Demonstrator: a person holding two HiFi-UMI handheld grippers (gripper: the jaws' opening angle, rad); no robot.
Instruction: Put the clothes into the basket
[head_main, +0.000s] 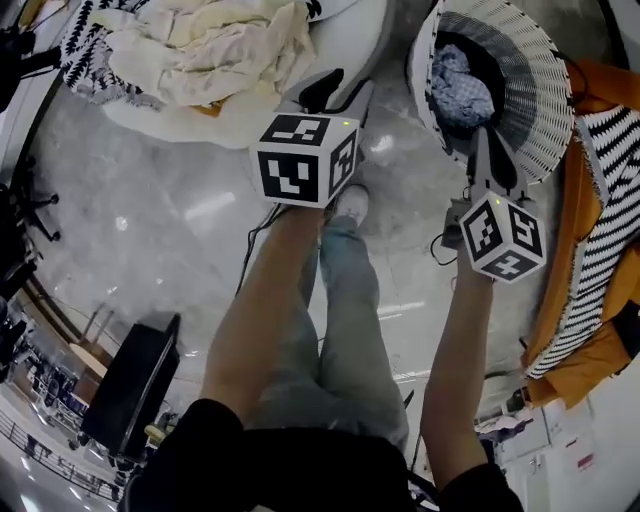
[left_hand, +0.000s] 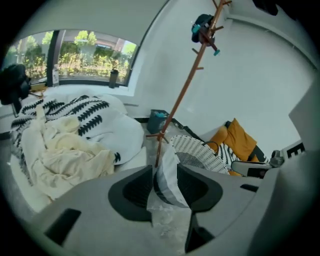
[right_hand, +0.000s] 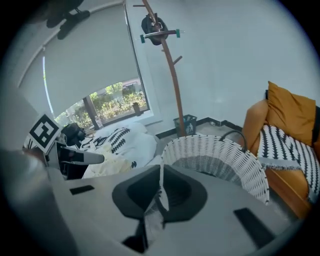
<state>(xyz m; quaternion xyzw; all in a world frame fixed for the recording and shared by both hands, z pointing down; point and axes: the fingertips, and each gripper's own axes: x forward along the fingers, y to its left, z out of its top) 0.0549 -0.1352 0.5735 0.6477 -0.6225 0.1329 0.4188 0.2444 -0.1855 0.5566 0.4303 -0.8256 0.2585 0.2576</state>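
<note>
The basket (head_main: 540, 90) is white wicker with dark slits in its weave, and the garment (head_main: 460, 85) inside it is checked blue and white. The heap of clothes (head_main: 210, 50) at the far left is cream, lying on a white blanket (left_hand: 85, 107) printed with rows of black chevrons. The floor (head_main: 150, 220) is glossy grey marble. At the right, an orange cushion (right_hand: 292, 112) carries a black-and-white zigzag throw (right_hand: 287, 147). The coat stand (left_hand: 185, 90) is reddish-brown wood. The left hand-held gripper (left_hand: 165, 175) and the right hand-held gripper (right_hand: 160, 175) are grey with black jaws; the marker cube (head_main: 305, 160) on each shows black squares on white.
</note>
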